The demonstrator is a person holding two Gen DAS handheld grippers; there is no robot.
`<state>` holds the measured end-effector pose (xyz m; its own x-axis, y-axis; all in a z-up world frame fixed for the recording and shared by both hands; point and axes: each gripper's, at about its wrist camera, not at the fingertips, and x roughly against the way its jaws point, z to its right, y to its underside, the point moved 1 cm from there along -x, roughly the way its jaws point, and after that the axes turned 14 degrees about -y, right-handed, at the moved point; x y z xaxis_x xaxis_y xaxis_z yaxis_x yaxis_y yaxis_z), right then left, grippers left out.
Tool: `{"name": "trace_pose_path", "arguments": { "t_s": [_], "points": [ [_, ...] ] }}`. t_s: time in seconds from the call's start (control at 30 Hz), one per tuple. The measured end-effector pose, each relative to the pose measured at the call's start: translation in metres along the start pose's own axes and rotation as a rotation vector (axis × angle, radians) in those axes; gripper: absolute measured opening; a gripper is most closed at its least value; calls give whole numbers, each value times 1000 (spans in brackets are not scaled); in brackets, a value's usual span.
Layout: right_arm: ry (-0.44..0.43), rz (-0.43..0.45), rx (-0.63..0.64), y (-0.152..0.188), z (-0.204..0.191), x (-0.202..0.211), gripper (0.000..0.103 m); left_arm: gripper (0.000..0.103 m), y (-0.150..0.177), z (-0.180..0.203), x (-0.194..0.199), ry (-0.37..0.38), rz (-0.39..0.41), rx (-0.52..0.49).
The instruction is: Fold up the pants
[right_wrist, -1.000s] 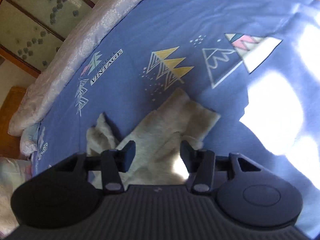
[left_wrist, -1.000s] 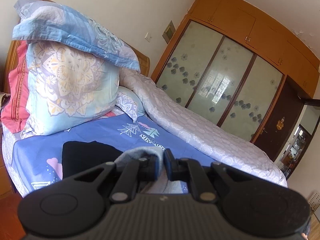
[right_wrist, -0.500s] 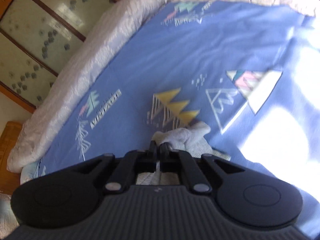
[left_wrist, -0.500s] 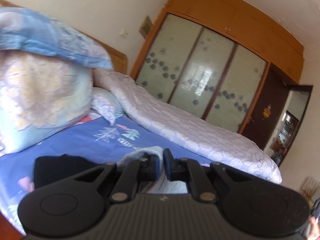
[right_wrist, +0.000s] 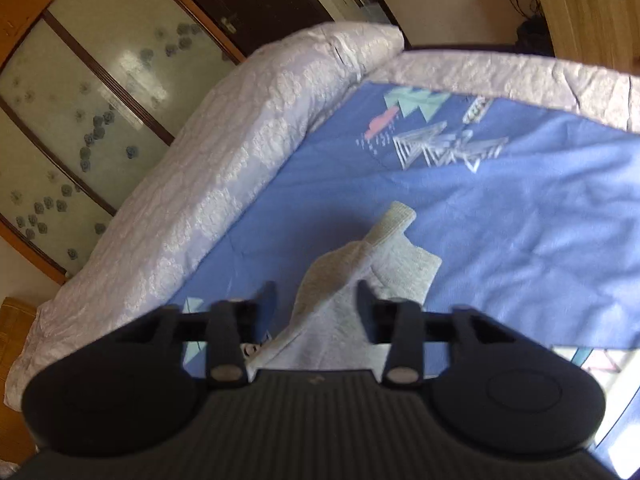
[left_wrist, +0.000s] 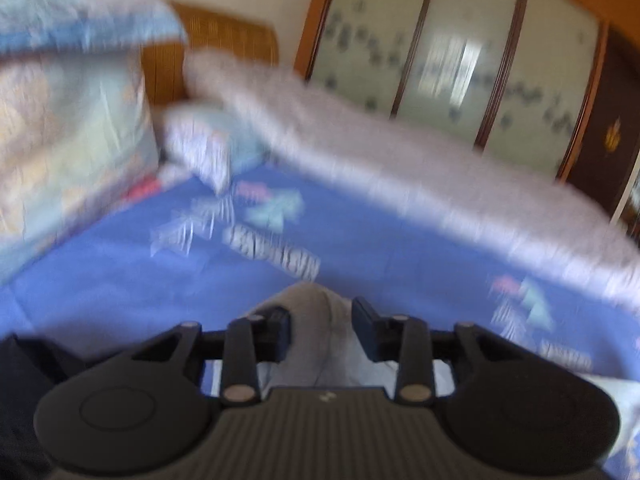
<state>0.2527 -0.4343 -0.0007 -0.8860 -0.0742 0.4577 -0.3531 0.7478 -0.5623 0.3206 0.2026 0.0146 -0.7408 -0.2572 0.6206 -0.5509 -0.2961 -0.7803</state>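
The light grey pants (right_wrist: 360, 272) lie on the blue patterned bed sheet (right_wrist: 520, 208). In the right wrist view their leg ends point away from me, and my right gripper (right_wrist: 316, 300) is open, its fingers either side of the cloth. In the blurred left wrist view a rounded fold of the pants (left_wrist: 320, 320) sits between the fingers of my left gripper (left_wrist: 320, 316), which is open and not clamping it.
A pale quilted duvet (right_wrist: 224, 168) runs along the far side of the bed (left_wrist: 400, 168). Stacked pillows (left_wrist: 68, 128) stand at the headboard. A dark garment (left_wrist: 24, 384) lies at lower left. A wooden wardrobe (left_wrist: 460, 48) stands behind the bed.
Both grippers were shut on the pants half a second ago and have now opened, letting the cloth go. Both views have swung; the left one is motion-blurred.
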Motion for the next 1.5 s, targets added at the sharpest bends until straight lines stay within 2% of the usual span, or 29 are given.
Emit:
{"name": "trace_pose_path", "arguments": {
  "t_s": [0.03,0.1,0.17,0.23,0.3,0.43,0.47,0.53,0.57,0.63,0.7,0.73,0.77,0.83,1.0,1.07,1.13,1.17,1.2,1.23,1.3,1.33,1.4,1.43,1.47,1.5],
  "points": [
    [-15,-40,16,14,5,-1,55,29,11,-4,0,16,-20,-7],
    [-55,-153,79,49,11,0,48,32,34,-21,18,50,-11,-34],
    [-102,-252,117,86,21,13,47,38,54,-46,44,74,-8,-50],
    [-152,-346,125,121,33,29,48,42,71,-75,71,107,-20,-22],
    [-207,-421,106,151,38,42,49,46,88,-105,97,159,-66,26],
    [-235,-459,107,184,31,44,49,63,122,-148,127,233,-161,161],
    [-238,-459,121,188,22,44,48,74,130,-155,126,233,-187,203],
    [-253,-517,129,196,12,34,18,82,144,-163,113,215,-257,269],
    [-234,-543,130,201,7,31,10,82,149,-164,104,215,-288,289],
    [-206,-528,183,204,-5,34,8,82,156,-160,85,215,-328,322],
    [-179,-480,196,198,-13,46,6,71,159,-149,71,224,-334,325],
    [-185,-436,193,190,-14,57,6,42,161,-142,65,238,-343,316],
    [-195,-382,186,178,-14,70,6,7,164,-134,58,251,-371,306],
    [-220,-282,141,150,-7,103,5,4,164,-126,56,265,-400,321],
    [-232,38,44,81,38,215,5,4,157,-131,120,393,-259,315],
    [-224,138,-6,71,68,256,6,4,169,-143,141,426,-258,348],
    [-178,190,-59,73,104,282,6,4,189,-149,151,423,-294,345],
    [-136,206,-88,77,123,287,6,4,200,-150,153,400,-318,328],
    [-74,216,-119,83,140,290,11,5,210,-150,153,370,-338,304],
    [27,219,-156,91,160,289,14,5,220,-150,151,328,-365,286],
    [168,203,-215,104,195,285,40,5,234,-153,144,269,-446,303],
    [199,204,-240,112,208,287,40,5,237,-156,141,273,-468,330],
    [205,206,-273,121,226,294,40,22,234,-158,140,279,-473,373],
    [198,205,-278,125,231,297,40,51,229,-158,138,269,-470,380],
    [194,201,-271,126,233,299,40,73,225,-156,137,250,-459,388],
    [196,197,-260,127,234,300,40,77,220,-154,135,245,-439,393]
  ]
}}
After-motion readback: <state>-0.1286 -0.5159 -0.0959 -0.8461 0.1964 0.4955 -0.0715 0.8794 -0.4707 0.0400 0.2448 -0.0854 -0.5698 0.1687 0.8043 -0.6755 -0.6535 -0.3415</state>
